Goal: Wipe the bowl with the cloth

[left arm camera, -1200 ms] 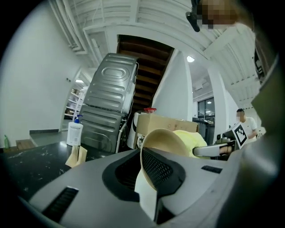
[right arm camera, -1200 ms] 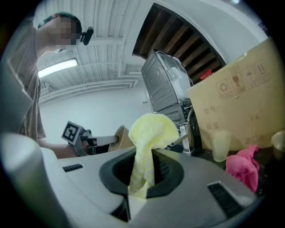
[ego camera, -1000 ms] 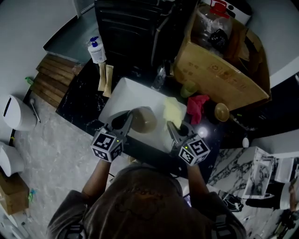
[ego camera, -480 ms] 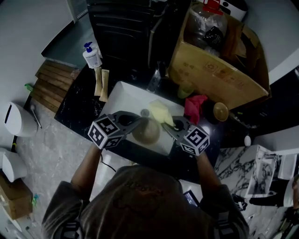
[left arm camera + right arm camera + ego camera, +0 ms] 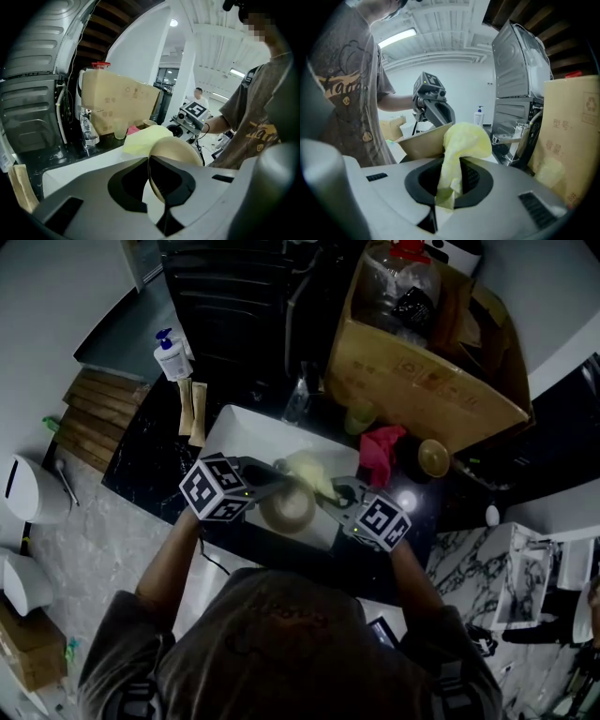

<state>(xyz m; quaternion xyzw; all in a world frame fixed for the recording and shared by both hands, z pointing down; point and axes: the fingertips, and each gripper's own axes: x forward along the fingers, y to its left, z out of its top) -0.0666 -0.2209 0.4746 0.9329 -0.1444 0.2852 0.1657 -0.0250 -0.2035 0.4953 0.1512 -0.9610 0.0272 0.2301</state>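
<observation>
A tan bowl [image 5: 288, 507] is held up over the white sink [image 5: 232, 430]. My left gripper [image 5: 270, 481] is shut on its rim; in the left gripper view the rim [image 5: 176, 152] stands on edge between the jaws of that gripper [image 5: 157, 187]. My right gripper [image 5: 334, 497] is shut on a yellow cloth [image 5: 308, 470], which lies over the bowl's far edge. In the right gripper view the cloth [image 5: 461, 140] rises from between the jaws of the right gripper [image 5: 450, 183] and touches the bowl [image 5: 424, 143], with the left gripper [image 5: 433, 103] behind it.
A large cardboard box [image 5: 422, 381] stands behind the sink, with a faucet [image 5: 295, 399] at its left. A red cloth [image 5: 380, 446], a green cup [image 5: 359, 415] and a small yellow bowl [image 5: 433, 457] lie on the dark counter. A soap bottle [image 5: 172, 354] stands at the far left.
Both grippers have drawn together over the sink. The bowl has come up in the left gripper, and the right gripper has carried the yellow cloth onto it.
</observation>
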